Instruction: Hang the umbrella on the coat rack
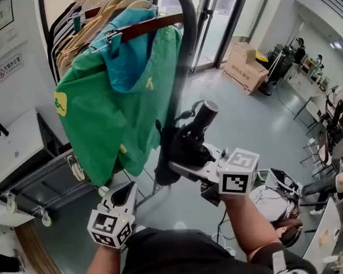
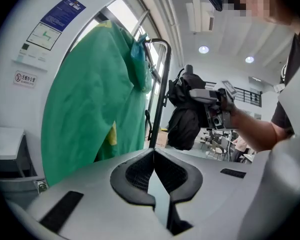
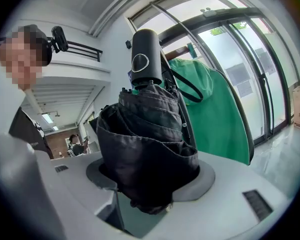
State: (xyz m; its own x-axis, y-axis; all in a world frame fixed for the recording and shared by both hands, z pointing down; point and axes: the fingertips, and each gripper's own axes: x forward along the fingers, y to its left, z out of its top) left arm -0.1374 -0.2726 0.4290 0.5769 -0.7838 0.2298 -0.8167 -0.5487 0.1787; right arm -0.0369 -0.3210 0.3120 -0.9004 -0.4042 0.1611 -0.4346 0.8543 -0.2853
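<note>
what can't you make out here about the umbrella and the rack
- Lower end of the umbrella: right gripper view, buried inside the right gripper.
- Free space on the coat rack rail: head view, covered by hangers and the green jacket.
- Print on the wall sign: left gripper view, too small.

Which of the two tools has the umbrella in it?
The right tool: its jaws are closed on the folded black umbrella. The left tool has its jaws together with nothing between them.
</note>
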